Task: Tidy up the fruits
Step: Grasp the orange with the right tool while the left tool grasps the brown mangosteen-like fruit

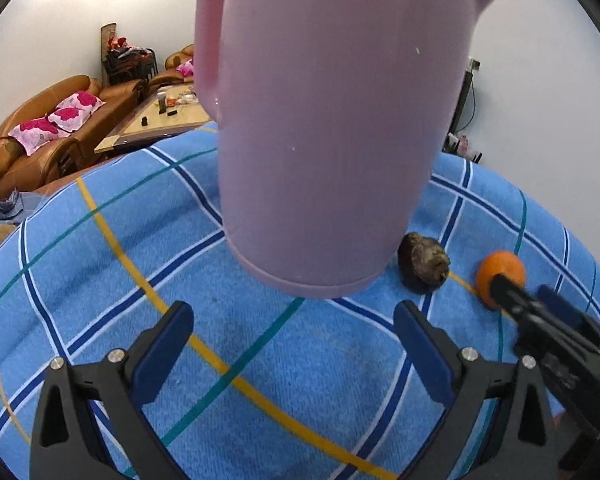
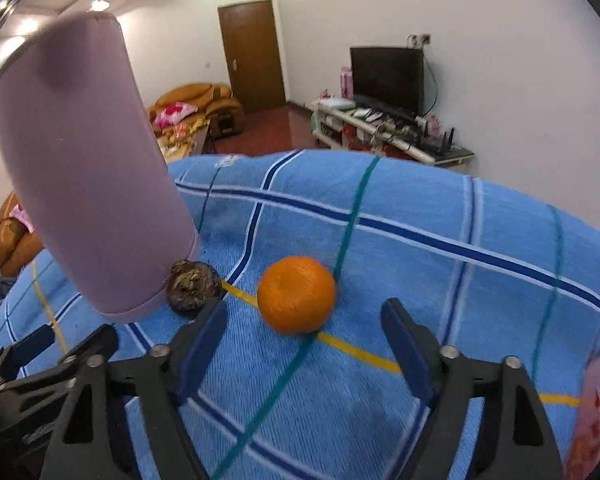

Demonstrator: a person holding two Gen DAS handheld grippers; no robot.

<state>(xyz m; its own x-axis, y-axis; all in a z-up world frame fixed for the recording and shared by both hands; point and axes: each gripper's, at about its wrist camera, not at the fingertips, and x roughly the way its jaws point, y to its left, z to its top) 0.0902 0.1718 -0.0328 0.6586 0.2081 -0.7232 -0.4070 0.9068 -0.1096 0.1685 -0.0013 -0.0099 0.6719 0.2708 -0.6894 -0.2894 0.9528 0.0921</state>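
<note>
The right gripper (image 2: 304,320) had its blue-padded fingers (image 2: 406,350) released, spread apart with nothing between them. The round orange mandarin (image 2: 296,294) lay just beyond the tips, at about twelve o'clock and slightly toward the left finger, apart from both pads. At ten o'clock from it sat a dark brown wrinkled fruit (image 2: 194,286), touching the base of a tall pink plastic jug (image 2: 84,168). All rested on the bench's blue checked cloth (image 2: 440,264). The left gripper (image 1: 294,336) was also released and empty, with the jug at twelve o'clock and the dark fruit at one o'clock.
</note>
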